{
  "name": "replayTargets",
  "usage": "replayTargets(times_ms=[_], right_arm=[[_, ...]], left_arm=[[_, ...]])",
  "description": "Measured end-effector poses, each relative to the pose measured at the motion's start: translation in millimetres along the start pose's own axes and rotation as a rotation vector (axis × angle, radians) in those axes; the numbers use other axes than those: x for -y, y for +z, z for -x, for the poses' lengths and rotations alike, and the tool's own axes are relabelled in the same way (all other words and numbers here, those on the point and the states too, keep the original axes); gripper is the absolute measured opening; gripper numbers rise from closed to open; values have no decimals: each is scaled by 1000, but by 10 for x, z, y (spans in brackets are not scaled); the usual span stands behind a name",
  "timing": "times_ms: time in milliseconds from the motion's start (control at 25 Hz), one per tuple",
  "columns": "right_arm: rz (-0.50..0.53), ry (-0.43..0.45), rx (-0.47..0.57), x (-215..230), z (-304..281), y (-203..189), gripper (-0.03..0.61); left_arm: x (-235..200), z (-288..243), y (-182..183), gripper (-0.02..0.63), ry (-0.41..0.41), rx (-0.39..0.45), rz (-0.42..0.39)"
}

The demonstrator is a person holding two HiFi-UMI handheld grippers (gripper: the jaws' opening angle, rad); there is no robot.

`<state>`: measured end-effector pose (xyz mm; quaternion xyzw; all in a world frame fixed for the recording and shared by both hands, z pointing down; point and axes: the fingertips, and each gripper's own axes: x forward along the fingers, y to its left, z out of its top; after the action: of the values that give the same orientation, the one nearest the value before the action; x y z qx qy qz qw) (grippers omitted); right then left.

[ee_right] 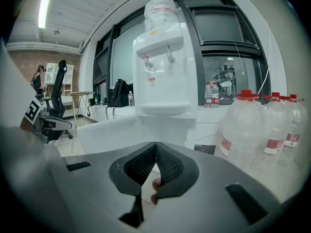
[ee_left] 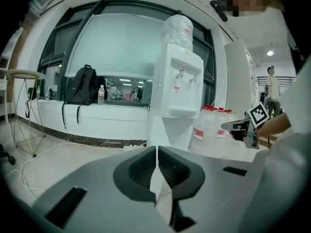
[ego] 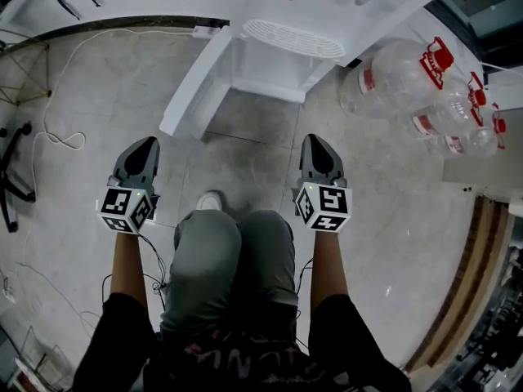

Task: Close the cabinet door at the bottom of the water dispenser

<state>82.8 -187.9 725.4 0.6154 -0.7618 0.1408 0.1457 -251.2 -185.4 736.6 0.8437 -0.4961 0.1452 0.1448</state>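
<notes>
Clear water jugs (ego: pixel 392 76) with red caps, clustered at the floor's (ego: pixel 98 80) far right corner. White cable (ego: pixel 46 113) looped over its left side, chair base (ego: pixel 12 174) at the left edge. Black backpack (ee_left: pixel 80 85) on the bench (ee_left: pixel 112 118), small bottle (ee_left: pixel 101 94) just beside it.

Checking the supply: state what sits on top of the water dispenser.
An upturned clear water bottle stands on the water dispenser. Its neck is hidden in the dispenser's top; the water level cannot be told.
</notes>
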Motion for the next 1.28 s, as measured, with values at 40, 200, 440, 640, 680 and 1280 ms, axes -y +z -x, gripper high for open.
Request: replayTargets(times_ms=[40,200,440,640,680,1280], right_arm=[[-6,0,0,26,-14,-63,14],[3,12,-9,79,-91,-342,14],[-6,15,-20,167,-194,-767,14],[-25,3,-36,233,-228,-1058,14],[-26,5,-40,244,-243,-1103,14],[-16,-35,-44,528,-198,-1453,14]], left_arm=[[0,-24,-39,17,-3,2,-7],[-18,-152,-223,17,-18,-3,-45],[-50,-334,-505,97,-67,-21,-91],[-126,-509,-728,140,-118,-45,-95],[-125,-541,-749,147,-131,-44,-96],[315,-672,-781,129,-328,9,-140]])
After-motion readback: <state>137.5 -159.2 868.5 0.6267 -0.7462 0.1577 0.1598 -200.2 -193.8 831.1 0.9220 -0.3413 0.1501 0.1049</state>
